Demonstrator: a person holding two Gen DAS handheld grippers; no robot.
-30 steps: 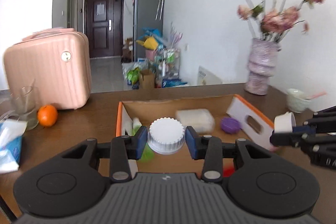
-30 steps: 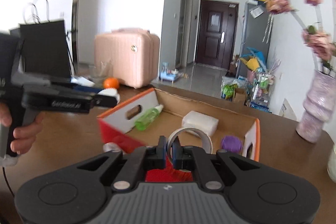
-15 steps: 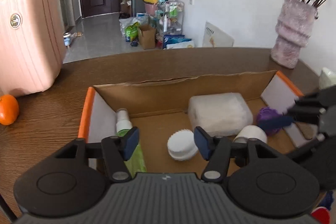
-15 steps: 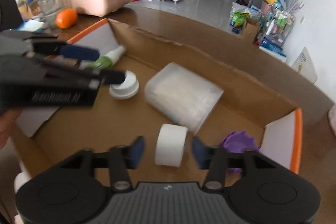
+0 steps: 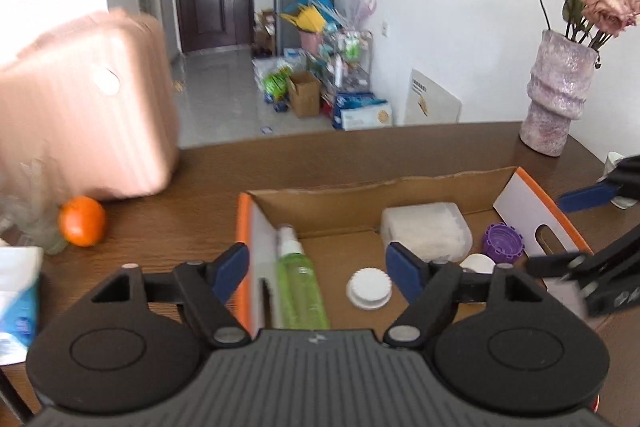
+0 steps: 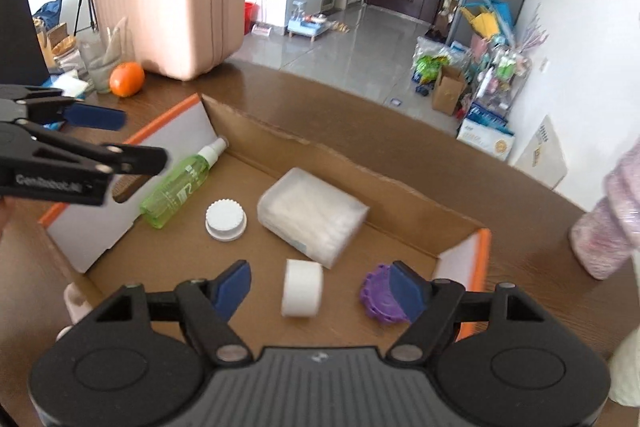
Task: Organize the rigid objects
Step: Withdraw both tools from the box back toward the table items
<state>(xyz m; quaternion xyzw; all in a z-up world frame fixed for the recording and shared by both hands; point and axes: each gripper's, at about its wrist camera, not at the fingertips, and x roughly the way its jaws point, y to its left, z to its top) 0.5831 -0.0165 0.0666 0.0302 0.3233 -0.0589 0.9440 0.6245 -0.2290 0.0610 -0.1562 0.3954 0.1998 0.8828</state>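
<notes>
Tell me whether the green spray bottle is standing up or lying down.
Lying down. The green spray bottle lies on its side on the floor of the cardboard box, its white nozzle toward the far corner.

Cap [image 6: 226,219] lies in box [image 6: 328,147], between bottle [image 6: 180,183] and case [image 6: 312,213].

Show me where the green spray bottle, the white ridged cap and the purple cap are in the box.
green spray bottle [image 6: 176,187], right wrist view, on its green body.
white ridged cap [image 6: 225,215], right wrist view, on its flat top.
purple cap [image 5: 502,241], left wrist view, on its ribbed top.
</notes>
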